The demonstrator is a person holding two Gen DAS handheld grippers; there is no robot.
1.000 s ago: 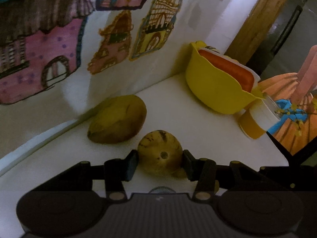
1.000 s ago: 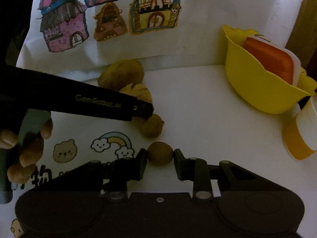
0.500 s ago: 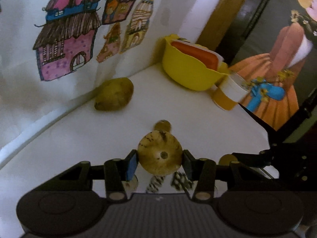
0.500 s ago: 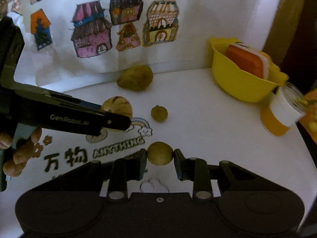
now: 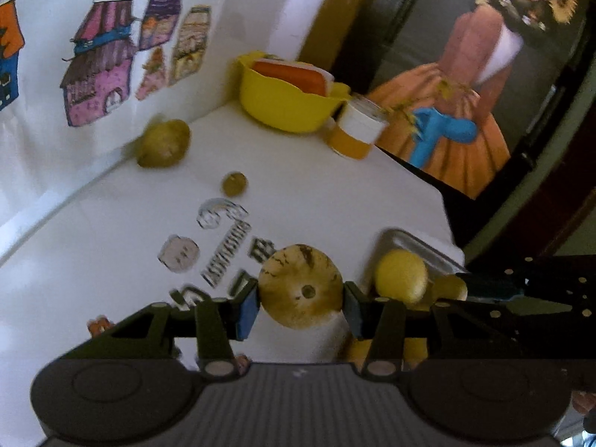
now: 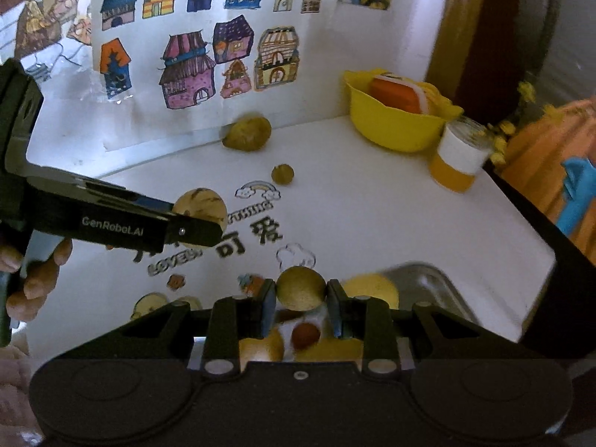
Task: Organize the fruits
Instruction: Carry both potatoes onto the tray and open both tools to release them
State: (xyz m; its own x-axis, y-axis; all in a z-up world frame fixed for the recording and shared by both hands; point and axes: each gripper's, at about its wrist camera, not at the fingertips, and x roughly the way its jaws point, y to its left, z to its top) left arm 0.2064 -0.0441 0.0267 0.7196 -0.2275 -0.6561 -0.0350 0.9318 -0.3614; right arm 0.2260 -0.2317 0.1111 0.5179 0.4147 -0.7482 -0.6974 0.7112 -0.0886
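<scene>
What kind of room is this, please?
Probably a home, perhaps a child's play corner: house drawings are taped to the wall, cartoon stickers decorate the white table, and a yellow bowl stands there.

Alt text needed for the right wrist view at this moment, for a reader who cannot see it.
The right tongs grip a small round brownish fruit above a metal tray holding yellow fruit. On the left, the left tongs hold a larger speckled fruit over the white table; a mango and yellow bowl sit behind.
</scene>
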